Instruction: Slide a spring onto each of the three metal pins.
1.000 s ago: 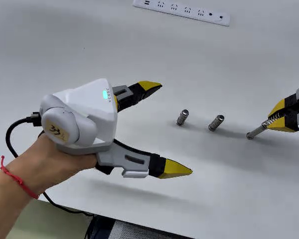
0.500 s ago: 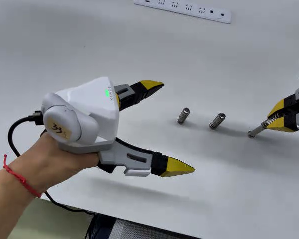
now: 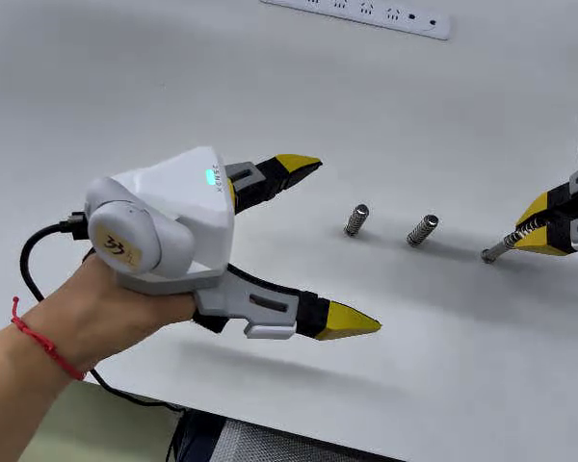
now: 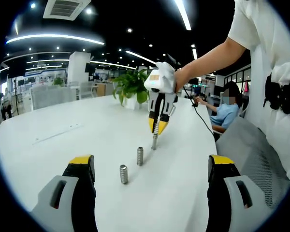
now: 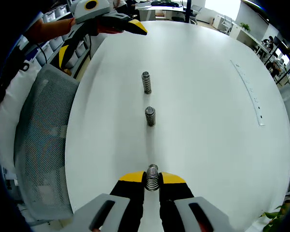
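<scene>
Two metal pins stand on the white table, each with a spring on it: one nearer my left gripper, the other to its right. A third pin leans with its lower end on the table. Its spring sits between the yellow tips of my right gripper, which is shut on it. My left gripper hovers open left of the pins with nothing between its fingers.
A white power strip lies at the table's far side. The table's near edge runs below the left gripper, where a black cable hangs. A grey mesh chair stands beside the table.
</scene>
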Action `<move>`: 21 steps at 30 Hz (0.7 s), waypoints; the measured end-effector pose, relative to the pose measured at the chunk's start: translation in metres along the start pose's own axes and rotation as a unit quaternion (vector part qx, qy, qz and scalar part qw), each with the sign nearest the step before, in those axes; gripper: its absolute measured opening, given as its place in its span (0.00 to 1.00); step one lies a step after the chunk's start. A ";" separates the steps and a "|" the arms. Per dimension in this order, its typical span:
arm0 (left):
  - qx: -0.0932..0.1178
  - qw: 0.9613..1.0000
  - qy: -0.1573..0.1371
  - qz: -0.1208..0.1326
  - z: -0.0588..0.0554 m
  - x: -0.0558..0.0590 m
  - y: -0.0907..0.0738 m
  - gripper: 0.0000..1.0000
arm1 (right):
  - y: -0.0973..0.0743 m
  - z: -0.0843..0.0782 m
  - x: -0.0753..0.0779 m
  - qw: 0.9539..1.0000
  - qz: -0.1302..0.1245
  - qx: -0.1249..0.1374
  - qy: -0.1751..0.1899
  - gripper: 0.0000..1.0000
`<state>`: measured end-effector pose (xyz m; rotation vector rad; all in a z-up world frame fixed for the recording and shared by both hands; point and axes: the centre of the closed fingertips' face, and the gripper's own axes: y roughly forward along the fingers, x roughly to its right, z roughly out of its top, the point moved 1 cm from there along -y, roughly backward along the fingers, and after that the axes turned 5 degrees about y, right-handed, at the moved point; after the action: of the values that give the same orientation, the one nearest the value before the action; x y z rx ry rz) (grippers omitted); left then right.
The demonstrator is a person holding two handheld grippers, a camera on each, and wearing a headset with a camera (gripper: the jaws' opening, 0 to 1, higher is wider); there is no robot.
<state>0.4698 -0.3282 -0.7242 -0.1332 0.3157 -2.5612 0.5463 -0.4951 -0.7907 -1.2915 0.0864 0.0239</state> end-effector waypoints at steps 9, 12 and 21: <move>-0.001 1.000 -0.001 0.000 -0.002 -0.001 -0.001 0.96 | 0.008 -0.002 0.002 1.000 0.000 0.002 0.002 0.07; 0.000 1.000 -0.002 0.001 -0.002 -0.001 -0.001 0.96 | 0.010 -0.002 0.002 1.000 -0.001 0.004 0.003 0.07; 0.001 1.000 -0.004 -0.001 -0.003 0.001 0.001 0.96 | 0.017 0.000 -0.001 1.000 -0.004 0.008 0.008 0.07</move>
<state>0.4692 -0.3284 -0.7271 -0.1426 0.3095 -2.5618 0.5447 -0.4902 -0.8073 -1.2763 0.0946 0.0069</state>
